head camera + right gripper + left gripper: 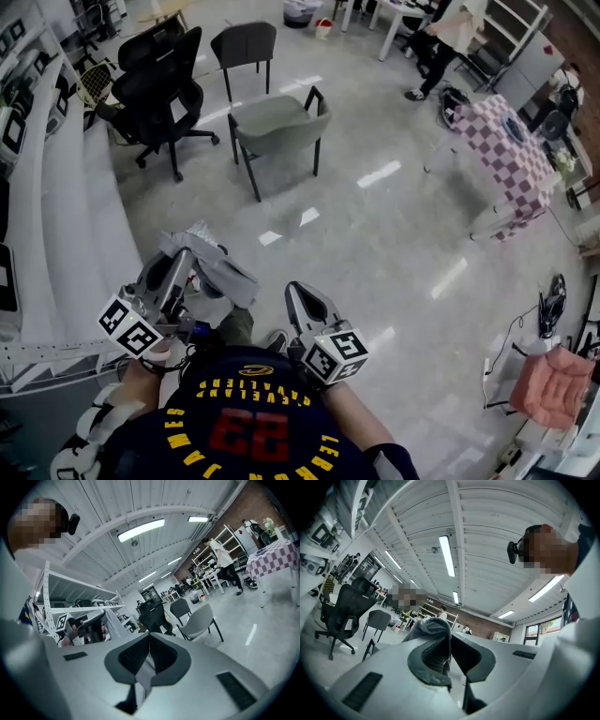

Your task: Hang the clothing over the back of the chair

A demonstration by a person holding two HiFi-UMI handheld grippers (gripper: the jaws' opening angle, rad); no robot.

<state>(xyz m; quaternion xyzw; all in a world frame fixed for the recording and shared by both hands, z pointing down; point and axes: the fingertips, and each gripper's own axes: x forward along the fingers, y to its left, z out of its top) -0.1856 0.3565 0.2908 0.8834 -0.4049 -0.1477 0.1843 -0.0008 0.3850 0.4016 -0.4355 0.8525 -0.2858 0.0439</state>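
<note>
A grey piece of clothing [225, 275] hangs bunched from my left gripper [190, 261], low in the head view just in front of the person. In the left gripper view the jaws [448, 641] are shut on a fold of that clothing [432, 629]. My right gripper [294, 290] is to the right of the cloth, apart from it, with its jaws together and nothing seen held [149, 641]. The light grey chair [278, 122] stands ahead on the floor, its back facing me; it also shows in the right gripper view [200, 619].
Two black office chairs [159, 84] and a dark chair [246, 42] stand beyond and left of the grey one. White shelving [47, 197] runs along the left. A checkered table [514, 150] is at the right, a pink cushion [553, 384] lower right, a person [450, 37] far back.
</note>
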